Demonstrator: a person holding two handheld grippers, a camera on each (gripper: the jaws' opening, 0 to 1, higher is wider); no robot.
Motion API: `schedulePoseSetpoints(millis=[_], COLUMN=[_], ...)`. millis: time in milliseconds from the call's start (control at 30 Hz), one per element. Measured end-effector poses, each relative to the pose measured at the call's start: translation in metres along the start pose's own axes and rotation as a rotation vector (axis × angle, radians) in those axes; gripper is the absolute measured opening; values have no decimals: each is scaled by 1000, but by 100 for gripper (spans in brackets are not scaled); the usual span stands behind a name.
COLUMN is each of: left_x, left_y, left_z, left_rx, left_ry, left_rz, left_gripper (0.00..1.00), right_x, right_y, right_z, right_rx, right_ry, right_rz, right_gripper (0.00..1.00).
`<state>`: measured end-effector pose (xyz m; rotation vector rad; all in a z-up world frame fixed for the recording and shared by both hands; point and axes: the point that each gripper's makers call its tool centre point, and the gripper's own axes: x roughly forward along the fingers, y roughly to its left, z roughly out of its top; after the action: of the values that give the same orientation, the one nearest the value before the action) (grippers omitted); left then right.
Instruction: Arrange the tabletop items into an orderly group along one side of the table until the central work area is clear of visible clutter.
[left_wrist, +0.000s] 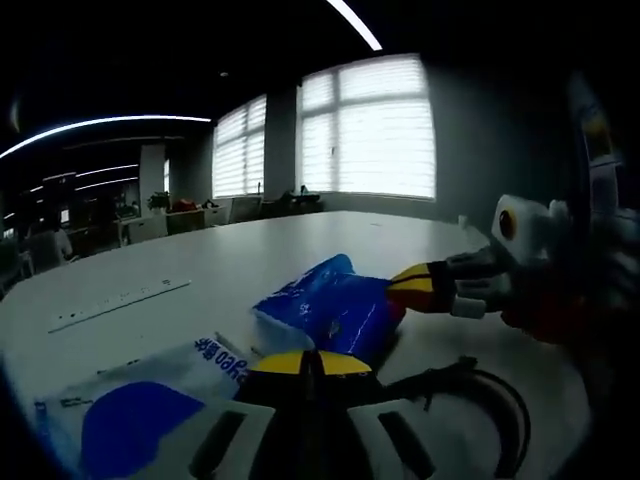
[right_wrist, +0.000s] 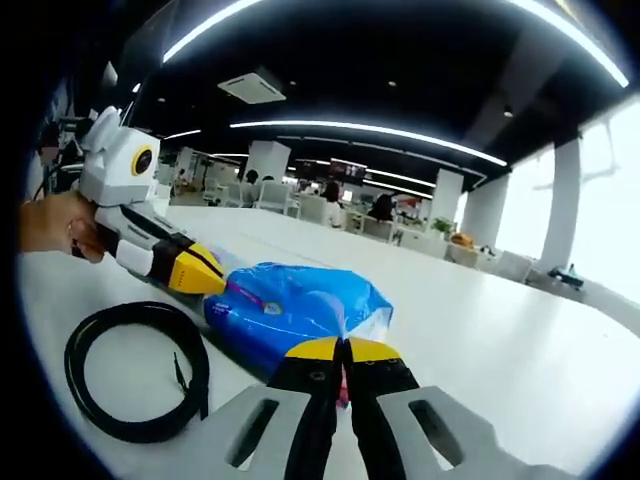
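Your left gripper (left_wrist: 312, 362) has its yellow-tipped fingers pressed together on the near edge of the blue plastic bag (left_wrist: 335, 303), which lies on the white surface (left_wrist: 200, 262) just ahead of it. Seen from the right gripper view, that same left gripper (right_wrist: 218, 278) comes in from the left with a hand (right_wrist: 55, 225) behind it, its tip clamped on one end of the blue plastic bag (right_wrist: 295, 305). Your right gripper (right_wrist: 342, 352) has its fingers closed on the opposite edge of the bag, and in the left gripper view the right gripper (left_wrist: 398, 290) reaches in from the right, touching the bag's far side. So the bag is pinched between both tools, resting on the white surface (right_wrist: 480, 320). A white-and-blue printed packet (left_wrist: 140, 400) lies just beside the bag, close to your left gripper. A long white ruler-like strip (left_wrist: 118, 304) sits farther off on the surface, well apart from the bag. A coiled black cable (right_wrist: 140, 370) lies on the surface beside the bag, and the coiled black cable (left_wrist: 470, 400) also appears near your left gripper.
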<state>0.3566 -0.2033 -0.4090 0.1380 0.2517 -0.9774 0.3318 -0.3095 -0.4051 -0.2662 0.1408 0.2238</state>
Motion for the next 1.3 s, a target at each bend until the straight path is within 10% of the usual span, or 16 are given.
schedulePoseSetpoints(millis=[733,1300], left_x=[-19,-68], left_y=[3,2], left_z=[-15,-16], left_rx=[12,61], left_ry=[33,-39], left_rz=[62,136], left_gripper=[27,39], right_x=[-18,-26], right_y=[-5,34], right_z=[-6,37], right_rx=[164,264], right_ry=[-37,-155], right_rz=[-35,128], right_gripper=[20,30])
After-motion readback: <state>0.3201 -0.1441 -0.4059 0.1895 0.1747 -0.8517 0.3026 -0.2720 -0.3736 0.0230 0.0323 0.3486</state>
